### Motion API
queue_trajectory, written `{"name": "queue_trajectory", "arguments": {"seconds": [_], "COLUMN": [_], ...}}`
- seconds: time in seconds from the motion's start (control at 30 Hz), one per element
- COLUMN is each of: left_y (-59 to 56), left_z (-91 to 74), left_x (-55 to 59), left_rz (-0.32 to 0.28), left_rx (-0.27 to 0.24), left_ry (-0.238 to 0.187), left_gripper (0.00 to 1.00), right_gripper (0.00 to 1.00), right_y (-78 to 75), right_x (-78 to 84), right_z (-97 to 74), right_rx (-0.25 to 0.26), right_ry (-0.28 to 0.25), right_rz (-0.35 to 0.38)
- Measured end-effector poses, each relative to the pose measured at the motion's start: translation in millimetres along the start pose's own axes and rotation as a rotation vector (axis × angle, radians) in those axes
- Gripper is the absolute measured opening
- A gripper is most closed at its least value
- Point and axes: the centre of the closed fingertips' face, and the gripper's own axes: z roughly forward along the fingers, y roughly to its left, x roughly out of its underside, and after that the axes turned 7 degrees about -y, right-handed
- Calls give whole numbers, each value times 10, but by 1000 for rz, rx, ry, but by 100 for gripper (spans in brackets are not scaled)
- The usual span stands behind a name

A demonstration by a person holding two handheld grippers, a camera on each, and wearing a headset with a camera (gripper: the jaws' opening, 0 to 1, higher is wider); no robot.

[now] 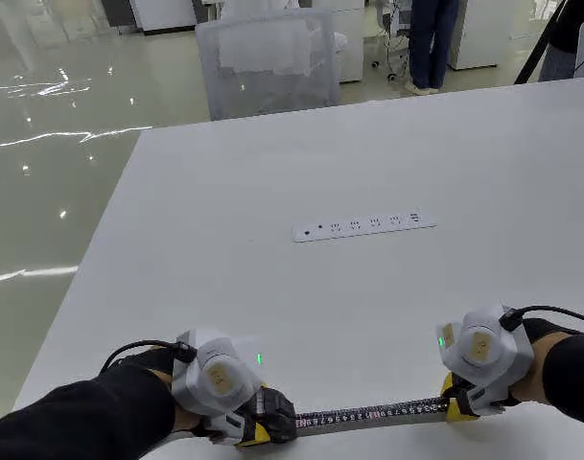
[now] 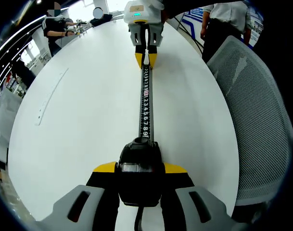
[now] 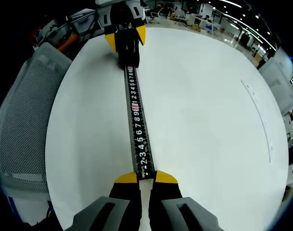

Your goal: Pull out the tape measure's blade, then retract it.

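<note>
While taut, tape measure (image 1: 368,416) between tools (image 1: 261,429) (image 1: 460,407).

I see big open office. Long white table (image 1: 272,172), power strip (image 1: 363,226) set in top. Grey mesh chair (image 1: 268,62) behind table. Shiny pale floor (image 1: 52,105). Person (image 1: 433,38) stands at back. Right gripper view: rows of desks (image 3: 204,21) far off, long ceiling lights (image 3: 242,7).

Bright, even indoor light; white glare streaks the glossy floor (image 1: 61,134) past the table's (image 1: 272,172) left edge; both gripper views bow at their edges.
</note>
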Motion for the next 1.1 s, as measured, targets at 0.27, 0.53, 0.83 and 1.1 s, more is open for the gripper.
{"name": "queue_trajectory", "arguments": {"seconds": [0.27,0.53,0.83,1.1], "left_y": [-2,-5,-2,0], "left_z": [0,-7,-8,3], "left_x": [-4,-6,2,7], "left_rz": [3,5,-4,-7], "left_rx": [0,1,3,2], "left_ry": [0,-1,-2,-5], "left_gripper": [27,27,27,28], "right_gripper": [0,0,0,0], "right_y": [2,-11,-28,-34], "right_x": [50,92,163,207], "right_z": [-35,-32,-67,-92], "right_rx": [1,-1,7,11], "right_ry": [-2,0,-1,0], "right_rz": [-5,0,6,10]}}
